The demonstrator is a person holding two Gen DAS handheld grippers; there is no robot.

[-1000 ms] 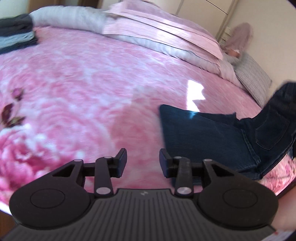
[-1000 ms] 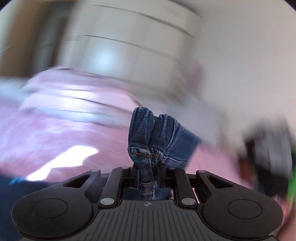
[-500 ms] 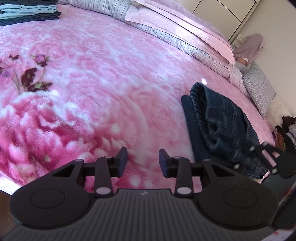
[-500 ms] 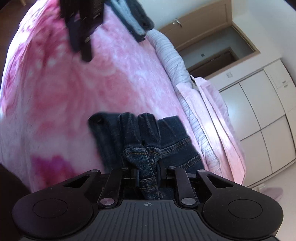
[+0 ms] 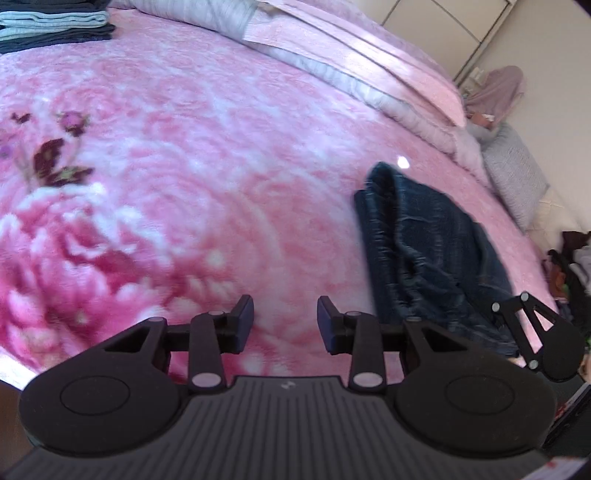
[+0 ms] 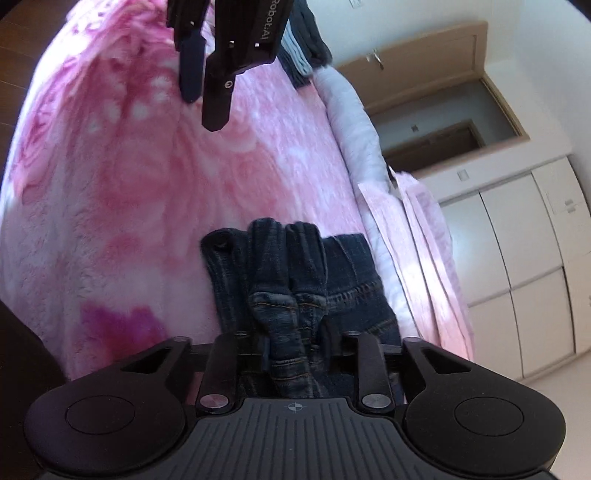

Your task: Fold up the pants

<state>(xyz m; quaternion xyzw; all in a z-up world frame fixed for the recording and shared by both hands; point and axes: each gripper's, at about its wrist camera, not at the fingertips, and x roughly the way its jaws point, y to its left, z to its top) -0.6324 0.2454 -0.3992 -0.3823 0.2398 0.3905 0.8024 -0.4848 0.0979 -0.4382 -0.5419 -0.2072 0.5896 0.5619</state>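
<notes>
While the right gripper (image 6: 295, 343) clamped bunched denim, the pants (image 5: 424, 251) lay partly folded near the bed's (image 5: 221, 147) right edge.
Left gripper (image 5: 285, 321) hovered, jaws apart and empty; the next move likely called for laying the held end flat and releasing.

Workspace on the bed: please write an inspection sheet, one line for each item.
Surface: pink floral blanket covering the bed.
Job's things: dark jeans lying folded over on the blanket, hem ends bunched.
Clutter: stack of folded clothes at the far corner; grey and pink bedding along the far edge.
Grippers: left claw open, empty, above the blanket; right claw shut on the jeans' hems.
Cables: nothing seen.
Surroundings: white wardrobe, wooden door frame, grey cushion beside the bed.
</notes>
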